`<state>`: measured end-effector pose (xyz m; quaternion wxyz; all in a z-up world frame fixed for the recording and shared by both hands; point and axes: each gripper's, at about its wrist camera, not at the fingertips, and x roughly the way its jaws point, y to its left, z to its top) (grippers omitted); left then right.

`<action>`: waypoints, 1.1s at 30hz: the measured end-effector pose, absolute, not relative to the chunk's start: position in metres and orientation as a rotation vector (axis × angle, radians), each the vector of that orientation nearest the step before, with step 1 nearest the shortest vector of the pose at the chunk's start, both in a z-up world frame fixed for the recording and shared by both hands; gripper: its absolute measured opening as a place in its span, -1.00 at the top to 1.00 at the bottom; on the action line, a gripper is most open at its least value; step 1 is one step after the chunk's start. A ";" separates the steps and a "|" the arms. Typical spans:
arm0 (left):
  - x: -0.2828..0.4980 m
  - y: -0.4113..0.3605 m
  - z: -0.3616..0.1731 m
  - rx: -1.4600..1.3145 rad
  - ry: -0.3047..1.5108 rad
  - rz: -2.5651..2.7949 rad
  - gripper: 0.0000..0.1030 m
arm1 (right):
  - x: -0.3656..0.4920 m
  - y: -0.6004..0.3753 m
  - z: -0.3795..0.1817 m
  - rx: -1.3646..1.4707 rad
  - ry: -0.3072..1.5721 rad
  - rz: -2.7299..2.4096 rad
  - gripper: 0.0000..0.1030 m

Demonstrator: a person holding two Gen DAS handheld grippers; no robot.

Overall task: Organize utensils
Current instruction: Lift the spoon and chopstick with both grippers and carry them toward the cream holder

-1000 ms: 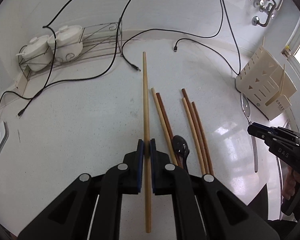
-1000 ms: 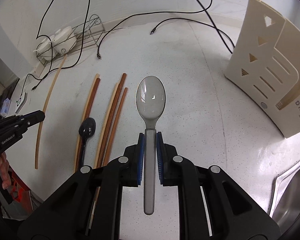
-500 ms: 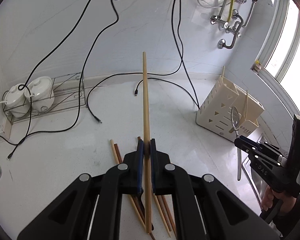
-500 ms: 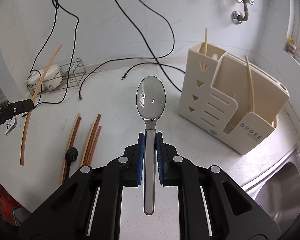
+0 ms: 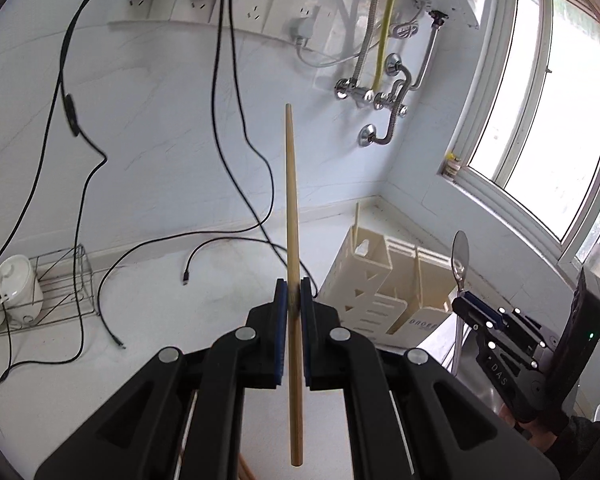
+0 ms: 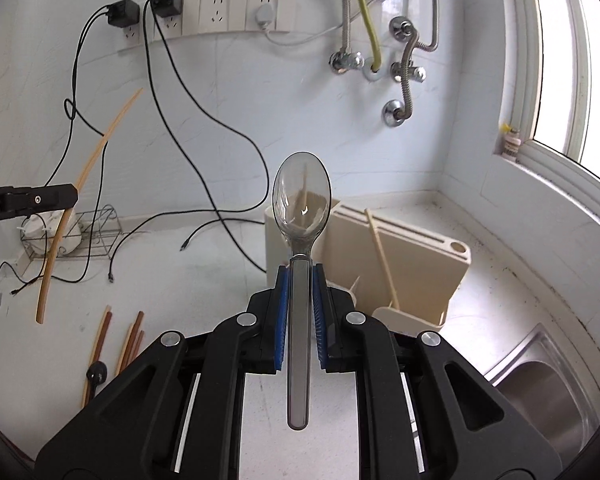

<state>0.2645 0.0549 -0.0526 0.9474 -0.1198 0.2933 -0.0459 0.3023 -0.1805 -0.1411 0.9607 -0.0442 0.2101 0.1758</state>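
Both our claws have risen off the desk (image 6: 204, 288) since the earlier frames, and the cream utensil holder (image 6: 404, 256) now sits close ahead instead of off at the side. Our left claw (image 5: 294, 294) is clamped on a pale wooden chopstick (image 5: 291, 200), its blue pads (image 5: 281, 304) pressing the stick on both sides. That chopstick runs straight along the claw's line, its long axis pointing forward and up toward the wall, with its near end hanging back between the claw's arms. Our right claw (image 6: 300, 280) is clamped on the handle of a clear grey spoon (image 6: 302, 204); the bowl stands out beyond the fingertips, face toward the camera, in front of the holder's tall compartment. Inside the holder we see one chopstick leaning in the low front section. Down on the desk to the left lie the remaining chopsticks (image 6: 130, 340) and a black spoon (image 6: 96, 374).
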 end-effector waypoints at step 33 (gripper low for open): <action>0.378 -0.029 -0.011 -0.335 0.278 -0.272 0.88 | 0.346 -0.230 -0.131 -0.225 0.086 0.316 0.78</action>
